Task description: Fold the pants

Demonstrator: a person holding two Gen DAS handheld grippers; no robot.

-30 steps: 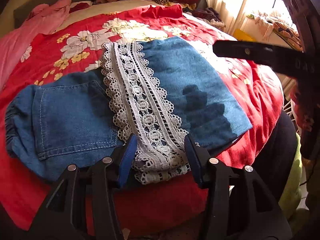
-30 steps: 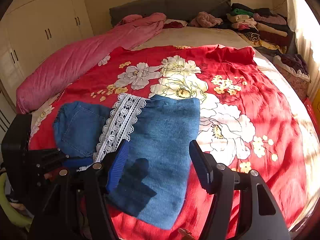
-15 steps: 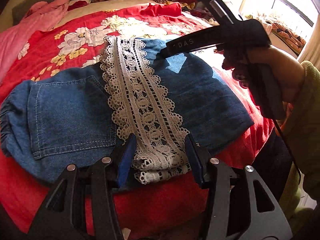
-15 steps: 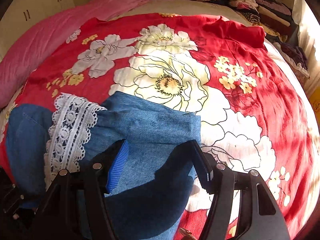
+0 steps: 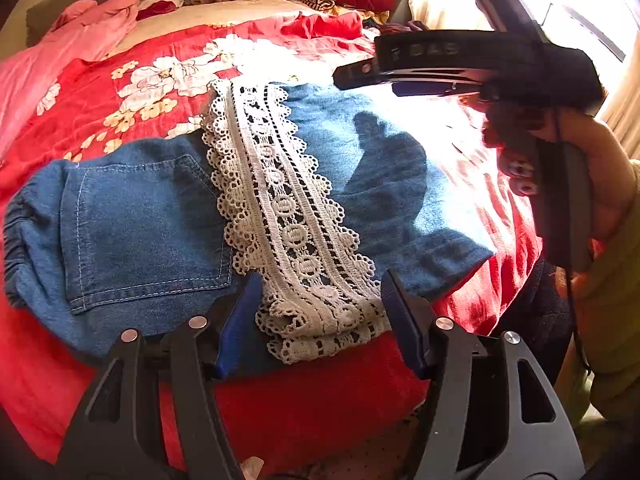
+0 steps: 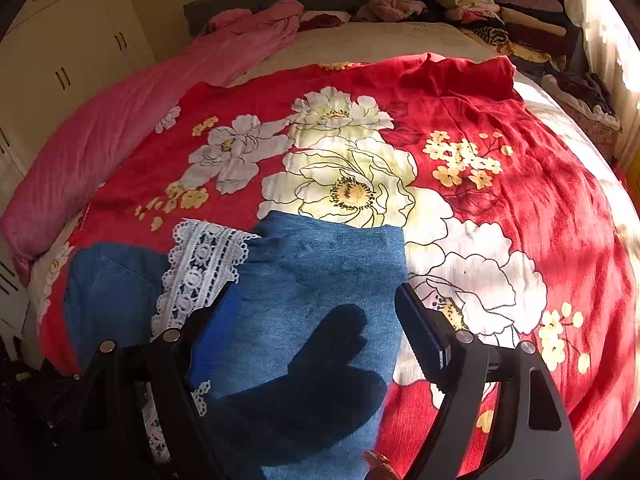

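Observation:
The blue denim pants [image 5: 144, 224] lie folded on the bed, a white lace band [image 5: 280, 200] running across them. My left gripper [image 5: 320, 320] hangs at the near edge. Its jaws are opening, with the lace end lying between the pads and loose of them. In the right wrist view the pants [image 6: 320, 264] and lace [image 6: 200, 264] sit low and left of centre. My right gripper [image 6: 320, 316] hovers over the plain denim panel and casts a shadow on it. Its jaws are opening wide, and nothing is gripped. A hand [image 5: 580, 168] holds that right gripper [image 5: 360, 74] above the pants' right side.
A red floral blanket [image 6: 500, 160] covers the bed. A pink quilt [image 6: 120, 128] runs along its left side. Stacked clothes [image 6: 500, 12] sit by the headboard at the back right. Cream wardrobes [image 6: 60, 60] stand on the left. The bed's front edge is just below the grippers.
Both pairs of jaws have widened. The right gripper, with the hand holding it, has come in from the right over the denim panel. The left gripper has stayed at the lace end.

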